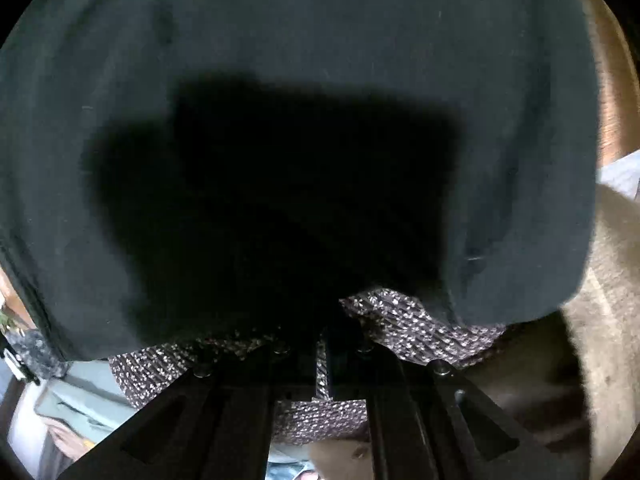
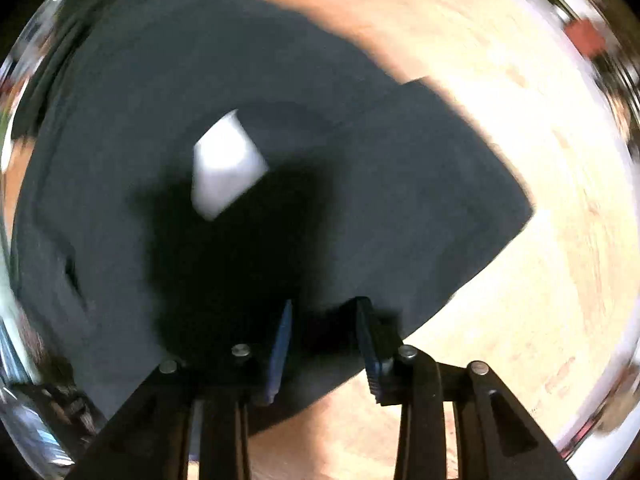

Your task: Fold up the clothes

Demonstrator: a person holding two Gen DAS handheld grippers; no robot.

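A dark green garment [image 1: 320, 60] fills nearly the whole left wrist view, hanging as a sheet in front of the camera. Its lower edge drapes over my left gripper [image 1: 322, 332], whose fingers are pressed together with the tips lost in the cloth's shadow. In the right wrist view the same dark garment [image 2: 160, 100] lies spread on a wooden table [image 2: 520, 260], with a white label [image 2: 226, 164] showing near its middle. My right gripper [image 2: 325, 301] hovers over the garment near its front edge. Its blue pads [image 2: 282, 348] stand apart with nothing between them.
A dark fabric with white speckles [image 1: 404, 328] shows below the garment's edge, behind the left fingers. A beige fuzzy surface [image 1: 608, 320] lies to its right. Bare tabletop runs right of the garment, and a blurred red object [image 2: 586, 38] sits at the far edge.
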